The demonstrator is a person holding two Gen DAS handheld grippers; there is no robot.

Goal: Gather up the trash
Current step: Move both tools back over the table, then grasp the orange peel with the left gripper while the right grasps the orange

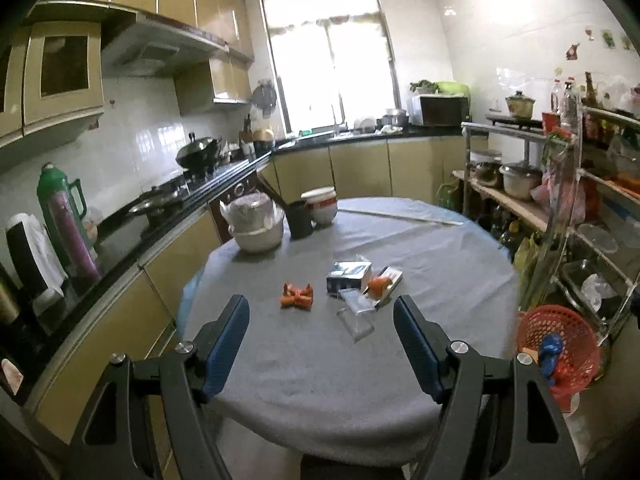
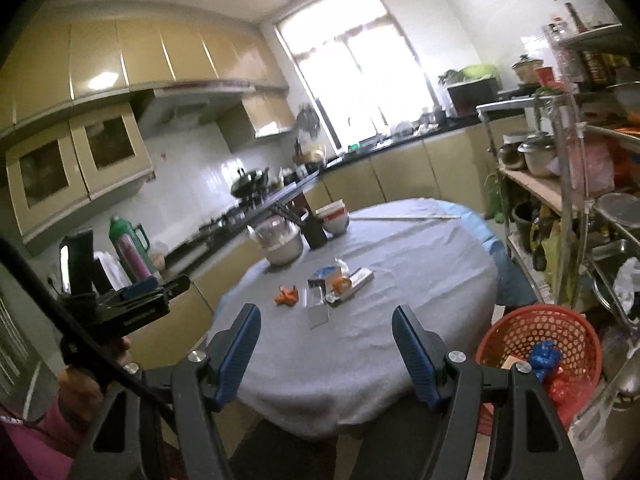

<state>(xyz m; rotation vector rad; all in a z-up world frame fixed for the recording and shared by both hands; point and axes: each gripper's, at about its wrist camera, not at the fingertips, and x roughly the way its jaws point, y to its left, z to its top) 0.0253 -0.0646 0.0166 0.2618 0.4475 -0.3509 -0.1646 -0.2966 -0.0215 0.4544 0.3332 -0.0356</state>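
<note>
Trash lies in the middle of a round table with a grey cloth: an orange crumpled wrapper, a blue-and-white small box, a clear plastic piece and a flat carton with an orange scrap on it. My left gripper hangs open over the table's near edge, short of the trash, nothing between its fingers. In the right wrist view my right gripper is likewise open and empty, with the wrapper, box and clear plastic beyond it. A red basket stands right of the table.
Bowls and a dark cup stand at the table's far left. A counter with a stove runs along the left, a crowded metal rack along the right. The red basket holds blue and red scraps. A hand in a pink sleeve holds the left gripper.
</note>
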